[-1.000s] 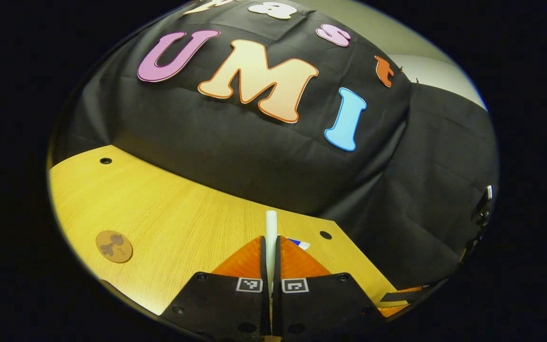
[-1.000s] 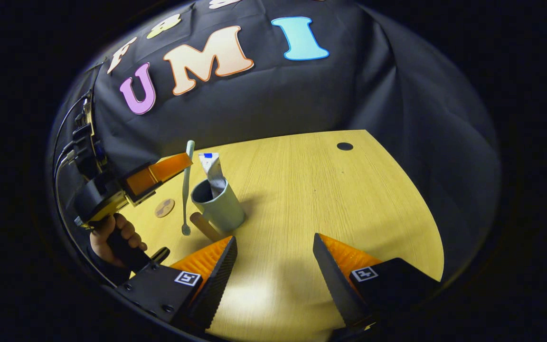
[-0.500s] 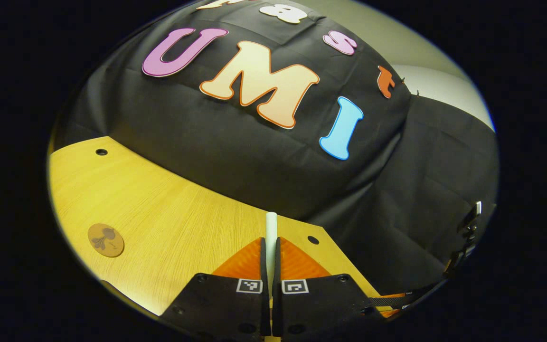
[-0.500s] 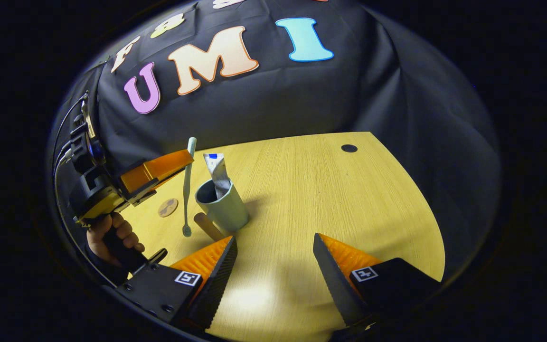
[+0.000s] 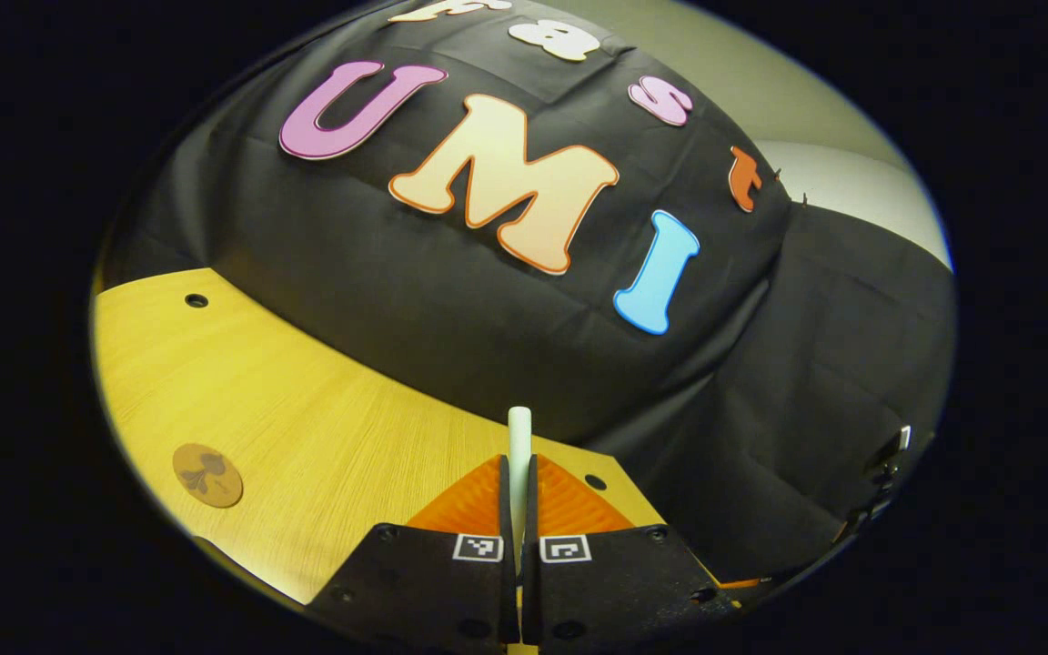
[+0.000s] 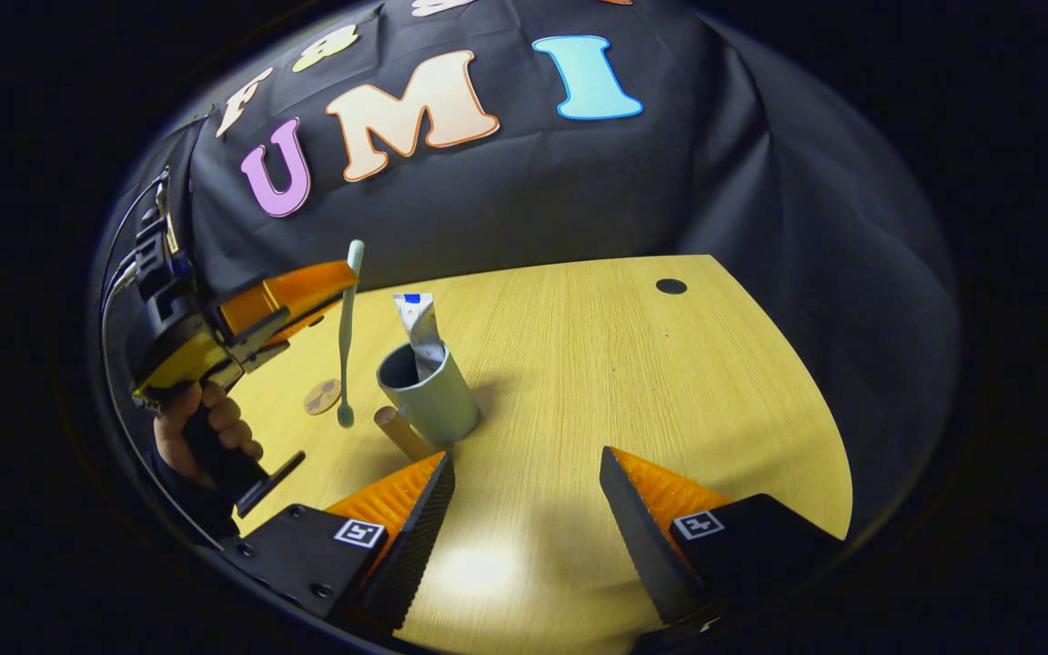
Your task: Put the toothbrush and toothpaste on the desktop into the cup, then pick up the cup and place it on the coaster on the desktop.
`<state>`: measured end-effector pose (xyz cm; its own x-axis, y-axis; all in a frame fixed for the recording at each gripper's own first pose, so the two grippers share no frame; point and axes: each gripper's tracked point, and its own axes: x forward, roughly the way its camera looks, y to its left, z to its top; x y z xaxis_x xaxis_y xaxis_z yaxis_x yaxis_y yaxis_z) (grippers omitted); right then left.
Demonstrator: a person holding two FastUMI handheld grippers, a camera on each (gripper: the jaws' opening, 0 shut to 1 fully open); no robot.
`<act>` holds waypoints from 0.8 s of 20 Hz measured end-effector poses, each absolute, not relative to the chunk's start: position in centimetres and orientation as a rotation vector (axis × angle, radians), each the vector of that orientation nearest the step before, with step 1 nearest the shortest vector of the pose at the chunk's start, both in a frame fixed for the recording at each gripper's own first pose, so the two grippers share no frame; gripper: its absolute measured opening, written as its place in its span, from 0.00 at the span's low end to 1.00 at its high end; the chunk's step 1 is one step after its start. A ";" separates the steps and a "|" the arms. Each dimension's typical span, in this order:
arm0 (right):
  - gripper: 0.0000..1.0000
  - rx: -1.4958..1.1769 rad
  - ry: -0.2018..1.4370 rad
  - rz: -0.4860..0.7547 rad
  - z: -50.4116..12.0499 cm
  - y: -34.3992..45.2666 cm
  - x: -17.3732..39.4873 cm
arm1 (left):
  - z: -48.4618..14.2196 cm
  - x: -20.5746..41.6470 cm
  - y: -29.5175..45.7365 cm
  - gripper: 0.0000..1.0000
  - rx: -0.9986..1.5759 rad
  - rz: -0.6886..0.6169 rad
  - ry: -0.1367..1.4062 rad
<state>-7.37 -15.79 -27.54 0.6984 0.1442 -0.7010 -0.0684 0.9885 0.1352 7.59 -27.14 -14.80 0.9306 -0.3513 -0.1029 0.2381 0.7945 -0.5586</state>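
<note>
A pale green toothbrush (image 6: 345,341) hangs almost upright in the air, just left of the cup. My left gripper (image 6: 328,289) is shut on its upper part, and its pale end (image 5: 519,428) sticks up between the closed fingers in the left gripper view. The grey-green cup (image 6: 429,397) stands on the wooden desktop (image 6: 633,382) with the toothpaste tube (image 6: 419,329) leaning inside it. A small round brown coaster (image 6: 321,397) lies left of the cup, also seen as the coaster (image 5: 206,475). My right gripper (image 6: 524,496) hovers open low over the desktop, near the cup.
A short wooden handle (image 6: 399,432) juts from the cup's base toward me. A hand (image 6: 201,428) holds the left gripper's grip at the left. Round holes (image 6: 670,286) mark the desktop's far corners. The black cloth wall stands right behind the desk.
The left gripper has lifted the toothbrush a little higher beside the cup, its tip now farther off the desktop. The right gripper has stayed put and open.
</note>
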 end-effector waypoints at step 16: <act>0.99 0.117 0.830 0.118 -29.6 -16.0 -8.4 | -16.1 11.6 -27.7 0.01 -0.554 -0.277 0.130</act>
<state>-8.35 -16.03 -29.57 0.6693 0.1507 -0.7276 -0.0590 0.9869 0.1501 11.57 -27.71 -16.14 0.9547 -0.2938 -0.0473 0.2242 0.8146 -0.5349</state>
